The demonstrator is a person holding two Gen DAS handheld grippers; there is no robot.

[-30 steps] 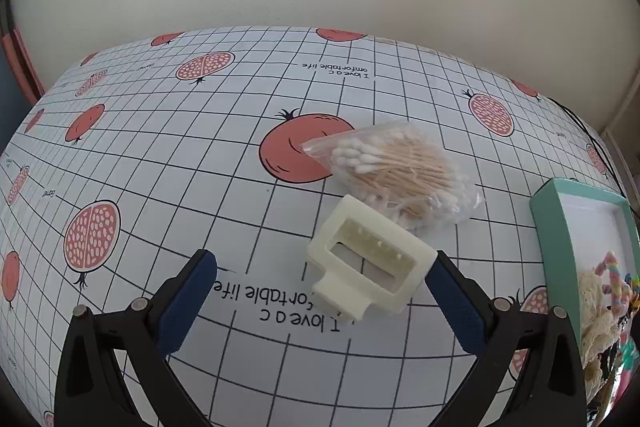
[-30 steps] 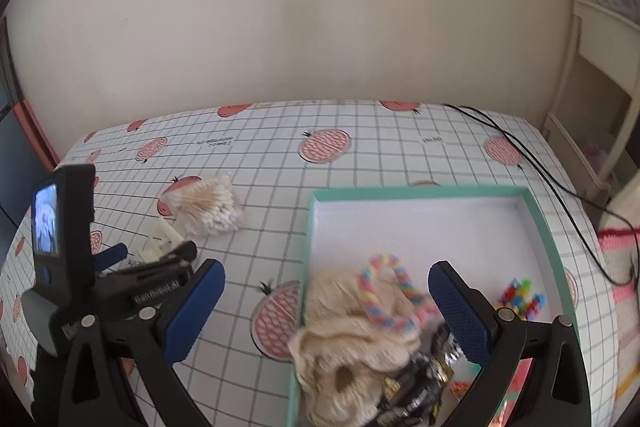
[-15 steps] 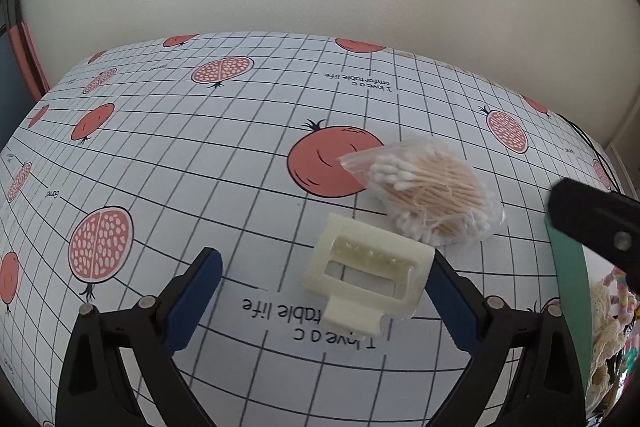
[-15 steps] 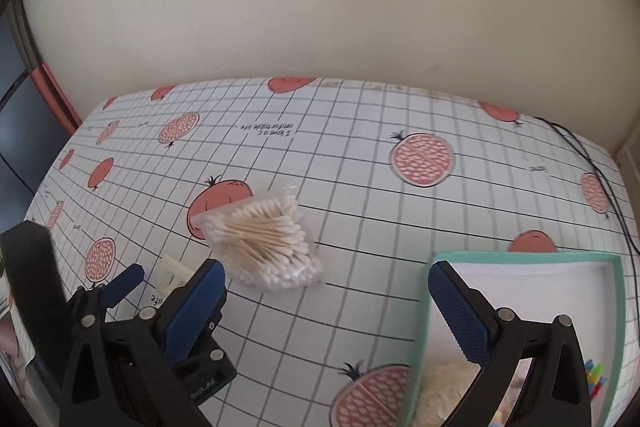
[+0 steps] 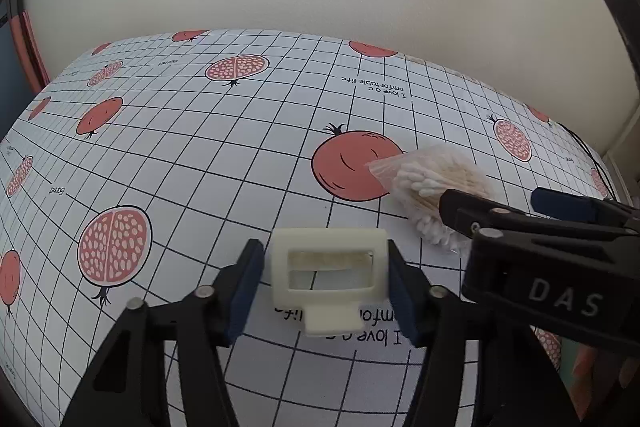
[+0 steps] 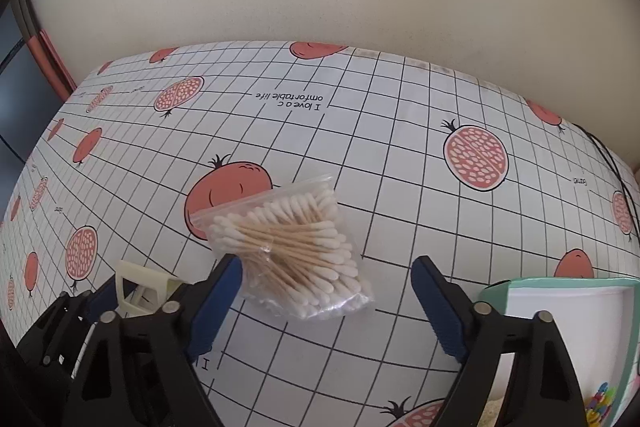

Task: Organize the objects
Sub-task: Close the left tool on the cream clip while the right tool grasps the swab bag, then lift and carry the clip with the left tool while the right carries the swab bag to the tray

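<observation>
My left gripper (image 5: 326, 281) has just been closing, its pads now against the cream clip (image 5: 328, 275) on the table (image 5: 200, 167). My right gripper (image 6: 326, 303), jaws narrowing but apart, straddles the cotton-swab bag (image 6: 292, 247), bound for the teal box (image 6: 624, 347).

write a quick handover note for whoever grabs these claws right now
Left claw: jaws have just been closing around the cream plastic clip on the tablecloth; both pads look against its sides.
Right claw: jaws just narrowing, open, bag of cotton swabs between them, right pad clear.
Teal box at right already holds items.
Left: lift the clip and bag into the box.
</observation>
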